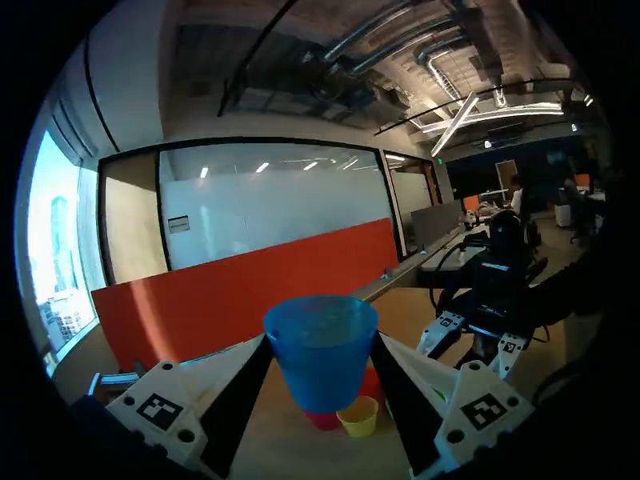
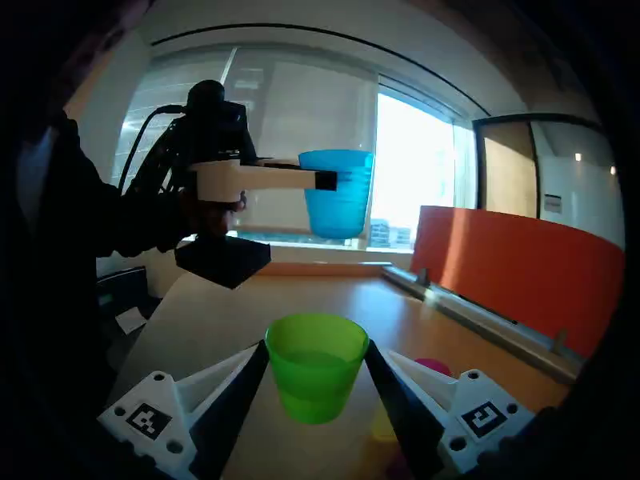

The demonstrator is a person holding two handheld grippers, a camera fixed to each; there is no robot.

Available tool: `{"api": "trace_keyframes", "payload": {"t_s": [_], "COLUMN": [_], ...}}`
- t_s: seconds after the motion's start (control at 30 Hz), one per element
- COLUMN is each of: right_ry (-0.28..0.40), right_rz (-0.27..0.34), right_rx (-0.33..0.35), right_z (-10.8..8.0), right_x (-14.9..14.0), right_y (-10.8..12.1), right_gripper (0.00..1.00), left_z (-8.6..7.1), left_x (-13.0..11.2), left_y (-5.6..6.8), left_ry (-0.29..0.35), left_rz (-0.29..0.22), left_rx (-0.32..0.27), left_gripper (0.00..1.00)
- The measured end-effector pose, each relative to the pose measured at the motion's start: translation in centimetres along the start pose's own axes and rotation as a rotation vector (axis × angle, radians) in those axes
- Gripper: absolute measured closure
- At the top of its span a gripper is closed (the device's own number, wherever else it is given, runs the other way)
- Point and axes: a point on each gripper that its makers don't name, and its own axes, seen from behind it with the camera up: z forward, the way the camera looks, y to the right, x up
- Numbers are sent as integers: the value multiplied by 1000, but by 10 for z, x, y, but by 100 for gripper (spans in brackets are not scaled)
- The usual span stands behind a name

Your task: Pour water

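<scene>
So in the left gripper view, the left gripper has a blue cup pinched between its two fingers, one pressing on each side. The cup sits upright, lifted above the wooden table. Just past it, down on the table, are a red cup and a small yellow cup, right beside each other. Off to the right and a bit farther away you can see the right gripper, which is holding a green cup.

The right gripper view shows that grip up close: both fingers squeeze the green cup's sides, and it's upright, low over the table. Can't really tell how much water is in either cup. The blue cup hangs farther off and higher than the green one, a little to the right, with a dark sleeve behind the left gripper. An orange partition runs along the far right edge of the table.
</scene>
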Motion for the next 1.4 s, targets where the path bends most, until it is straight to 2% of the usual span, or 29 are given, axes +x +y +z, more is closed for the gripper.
{"api": "trace_keyframes", "payload": {"t_s": [0.2, 0.3, 0.4, 0.8, 1.4], "right_ry": [-11, -13, -14, -40, -111], "right_rz": [2, 5, 12, 41, 61], "right_rx": [7, 9, 7, 21, 62], "right_z": [0, -1, -2, -7, -9], "right_x": [-4, -7, -8, -20, -47], "right_y": [-3, -4, -3, -4, -14], "right_gripper": [10, 10, 10, 10, 10], "left_z": [1, -1, -3, -6, -11], "left_x": [-9, -10, -15, -33, -85], "left_y": [5, 1, -3, 5, 16], "left_ry": [-12, -12, -19, -54, -154], "left_rz": [-87, -107, -100, -88, -89], "left_rx": [-24, -20, -12, -35, -64], "left_gripper": [16, 16, 16, 16, 16]}}
